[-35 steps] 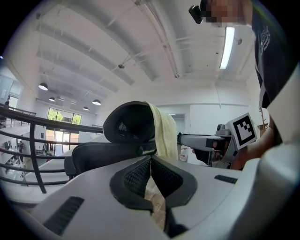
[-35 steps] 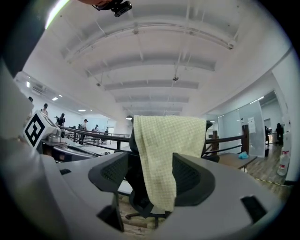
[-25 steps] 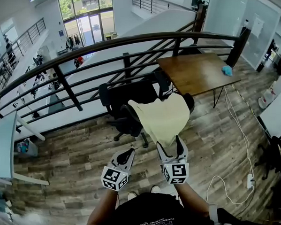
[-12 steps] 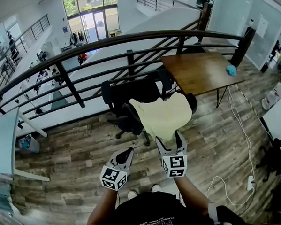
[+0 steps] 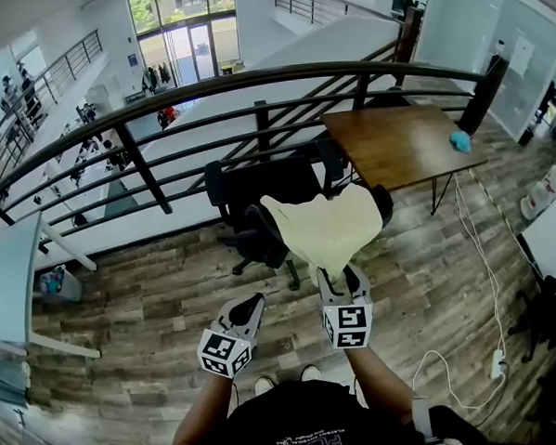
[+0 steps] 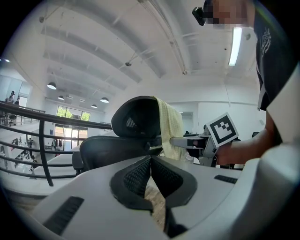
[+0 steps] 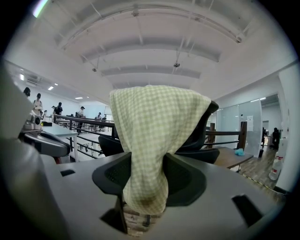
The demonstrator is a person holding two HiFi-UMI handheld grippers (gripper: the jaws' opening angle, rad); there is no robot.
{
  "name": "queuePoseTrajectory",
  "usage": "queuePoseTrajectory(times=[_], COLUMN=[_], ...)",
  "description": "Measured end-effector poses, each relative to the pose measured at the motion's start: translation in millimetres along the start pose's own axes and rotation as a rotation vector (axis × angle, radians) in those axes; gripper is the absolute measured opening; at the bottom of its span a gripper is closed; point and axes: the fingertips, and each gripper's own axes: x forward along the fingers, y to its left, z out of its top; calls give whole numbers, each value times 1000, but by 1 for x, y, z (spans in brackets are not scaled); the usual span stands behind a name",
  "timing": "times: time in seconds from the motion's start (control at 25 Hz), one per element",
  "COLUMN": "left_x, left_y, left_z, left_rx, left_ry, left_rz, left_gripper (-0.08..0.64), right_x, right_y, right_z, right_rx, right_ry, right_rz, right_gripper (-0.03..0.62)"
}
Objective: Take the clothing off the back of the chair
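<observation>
Clothing: pale yellow-green checked cloth, draped over the top of the black office chair back & hanging down the side facing the person. Its lower end narrows to a bunch that drops into the right gripper.

Right gripper: jaws have just been closing, w/ the cloth btwn them. In the right gripper view both black pads press on the hanging end from either side. The fabric is pinched narrow in the gap & bulges out below. Jaws are partway closed, the cloth filling the space. The gripper points approx. level toward the chair.

Left gripper: jaws together at the tips, nothing btwn them. In the left gripper view the pads meet at the front, w/ only wood floor seen thru the small gap behind. It sits just left of the right gripper, clear of cloth & chair.

Chair stands on the wood-plank floor, in front of a dark metal railing. A brown wooden surface is to the chair's right, w/ a small blue thing near its far edge. A white cable trails over the floor at right.
</observation>
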Motion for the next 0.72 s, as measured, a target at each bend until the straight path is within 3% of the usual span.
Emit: queuePoseTrajectory(times=[0.24,0.72], left_x=[-1,-7], left_y=[-3,-10], left_z=[0,-2], left_rx=[-2,-4], left_ry=[-1,-2], left_rz=[-7,-20], left_gripper=[14,14], right_x=[-8,-27], right_y=[0,3], right_z=[2,0], right_rx=[-17,26], right_ry=[-1,-4], right_rz=[-5,1], right_gripper=[117,89])
